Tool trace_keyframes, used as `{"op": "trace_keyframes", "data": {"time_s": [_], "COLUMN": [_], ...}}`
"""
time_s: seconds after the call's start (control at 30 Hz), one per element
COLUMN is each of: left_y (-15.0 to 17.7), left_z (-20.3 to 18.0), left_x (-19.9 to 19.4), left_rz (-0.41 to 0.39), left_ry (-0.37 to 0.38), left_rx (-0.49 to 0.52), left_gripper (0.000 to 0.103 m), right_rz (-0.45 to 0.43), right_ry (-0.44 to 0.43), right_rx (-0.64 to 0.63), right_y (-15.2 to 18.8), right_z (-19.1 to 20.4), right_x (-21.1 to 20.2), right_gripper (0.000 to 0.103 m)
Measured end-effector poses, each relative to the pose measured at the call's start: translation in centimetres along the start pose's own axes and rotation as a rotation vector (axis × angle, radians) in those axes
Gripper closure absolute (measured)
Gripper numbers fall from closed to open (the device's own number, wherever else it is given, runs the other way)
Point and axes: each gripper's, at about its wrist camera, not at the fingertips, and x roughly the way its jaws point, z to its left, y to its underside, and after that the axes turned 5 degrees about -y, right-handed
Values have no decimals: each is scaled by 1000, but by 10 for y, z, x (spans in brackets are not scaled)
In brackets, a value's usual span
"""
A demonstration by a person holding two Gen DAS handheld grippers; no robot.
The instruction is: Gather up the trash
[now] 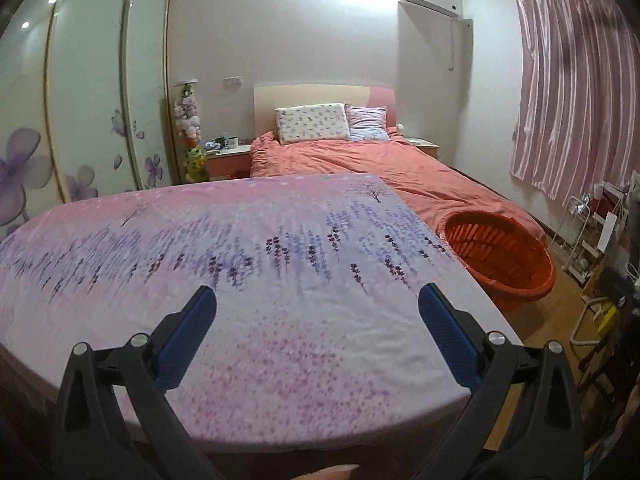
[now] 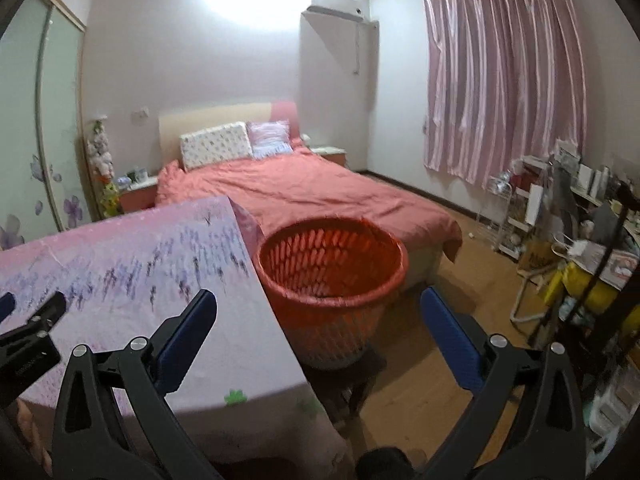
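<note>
Trash: none visible on the lavender-print tablecloth in either view.
Orange basket: one, just beside the table's corner, on a dark stool; light, stiff, slatted plastic; I'd judge the rim the best hold.
Left gripper: spread wide, nothing between its jaws.
Right gripper: likewise wide apart, empty-handed.
Pillows: two, on the bed.
</note>
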Motion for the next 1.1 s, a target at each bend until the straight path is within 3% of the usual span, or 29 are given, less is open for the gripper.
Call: {"op": "trace_keyframes", "data": {"time_s": [0.2, 0.8, 1.1], "left_y": [5, 11, 12], "left_z": [3, 10, 9], "left_x": [-8, -12, -8], "left_rz": [13, 33, 56], "left_ry": [-24, -100, -81], "left_rx": [-6, -19, -23], "left_gripper": [4, 4, 4], "right_rz": [84, 131, 146], "right_ry": [9, 76, 59], "right_rx": [5, -31, -24], "right_y": [7, 19, 19], "right_z": [8, 27, 27], "right_x": [1, -7, -5], "right_gripper": [2, 2, 2]}}
